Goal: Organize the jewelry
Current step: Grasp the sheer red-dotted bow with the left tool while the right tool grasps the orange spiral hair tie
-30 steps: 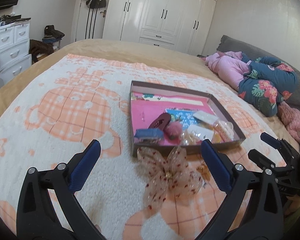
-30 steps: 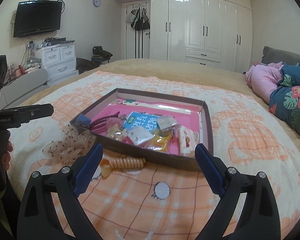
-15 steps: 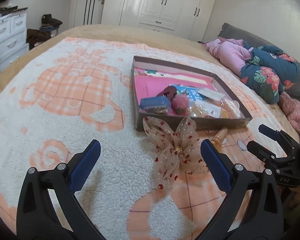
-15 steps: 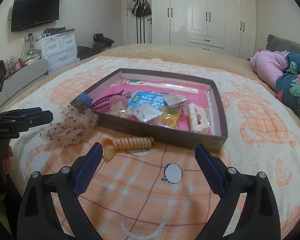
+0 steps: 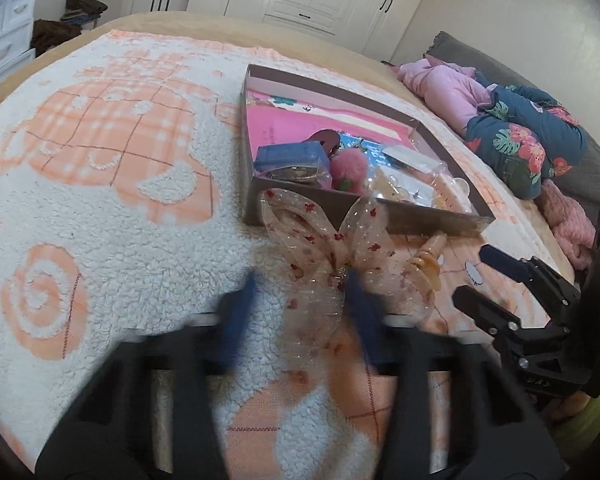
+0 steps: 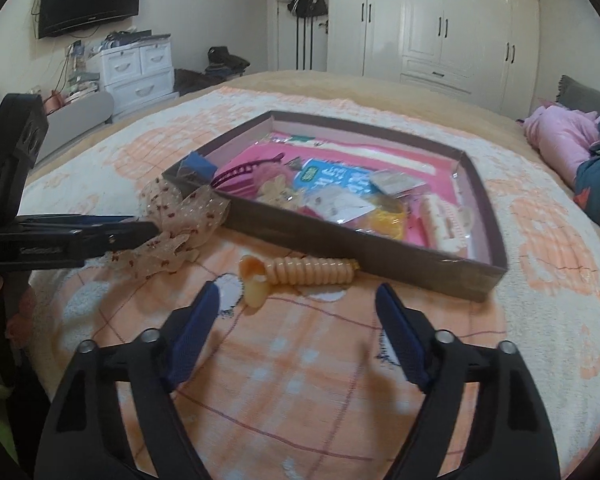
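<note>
Left gripper (image 5: 300, 280) jaws have just been closing around the bow (image 5: 332, 248); right gripper (image 6: 296, 304) jaws, just narrowing and empty, face the clip (image 6: 300, 272), which lies crosswise just ahead

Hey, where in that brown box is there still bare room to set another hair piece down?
The brown box has bare pink floor along its far wall. Its near half is crowded: blue case, pink pom-pom, packets, yellow piece. Outside, the sheer bow and orange spiral clip lie along the near wall.
</note>
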`<state>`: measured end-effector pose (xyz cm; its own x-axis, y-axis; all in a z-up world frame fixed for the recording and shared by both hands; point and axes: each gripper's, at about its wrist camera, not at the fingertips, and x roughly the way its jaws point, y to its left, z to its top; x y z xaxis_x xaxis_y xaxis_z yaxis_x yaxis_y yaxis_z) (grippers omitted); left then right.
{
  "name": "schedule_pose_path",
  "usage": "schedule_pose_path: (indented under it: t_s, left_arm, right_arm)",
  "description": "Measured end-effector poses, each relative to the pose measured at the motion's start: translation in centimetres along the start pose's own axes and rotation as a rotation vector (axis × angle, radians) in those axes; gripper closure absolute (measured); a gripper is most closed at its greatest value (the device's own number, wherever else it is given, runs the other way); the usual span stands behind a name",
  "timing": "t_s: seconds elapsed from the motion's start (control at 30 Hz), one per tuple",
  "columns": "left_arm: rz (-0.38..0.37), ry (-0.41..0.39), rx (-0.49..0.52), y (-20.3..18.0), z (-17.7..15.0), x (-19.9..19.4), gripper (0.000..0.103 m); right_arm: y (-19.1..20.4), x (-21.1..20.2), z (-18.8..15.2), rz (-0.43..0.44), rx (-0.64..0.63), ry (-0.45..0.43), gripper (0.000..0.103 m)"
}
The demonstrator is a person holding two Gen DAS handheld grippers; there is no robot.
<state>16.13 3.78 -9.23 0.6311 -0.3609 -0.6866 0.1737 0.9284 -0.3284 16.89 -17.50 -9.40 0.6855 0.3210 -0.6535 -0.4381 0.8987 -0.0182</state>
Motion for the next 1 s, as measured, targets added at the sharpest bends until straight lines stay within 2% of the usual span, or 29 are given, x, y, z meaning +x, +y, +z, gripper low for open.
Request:
schedule_pose_path:
  t_s: [0.13, 0.27, 0.43, 0.53, 0.67, 1.0]
  left_arm:
    - [-0.011, 0.003, 0.026, -0.5, -0.1, -0.1, 0.097]
    - [-0.006, -0.006, 0.047, -0.9, -0.1, -0.3, 0.098]
    - [-0.019, -0.008, 0.037, -0.7, -0.1, -0.5, 0.098]
    - [-0.023, -0.011, 0.036, -0.7, -0.1, -0.6, 0.098]
    - [-0.023, -0.015, 0.050, -1.1, -0.1, -0.7, 0.099]
    - [-0.056, -0.049, 0.096, -3.2, 0.1, -2.1, 0.099]
  right_arm:
    - [0.4, 1.2, 0.1, 0.001, -0.007, 0.031, 0.061]
    - [1.0, 1.7, 0.0, 0.016, -0.019, 0.040, 0.073]
    - [1.7, 2.0, 0.2, 0.010, -0.040, 0.037, 0.080]
    - [2.0, 2.3, 0.2, 0.008, -0.059, 0.043, 0.092]
    - [1.8, 1.4, 0.0, 0.002, -0.062, 0.015, 0.096]
    - [-0.6, -2.9, -0.2, -0.012, -0.015, -0.053, 0.097]
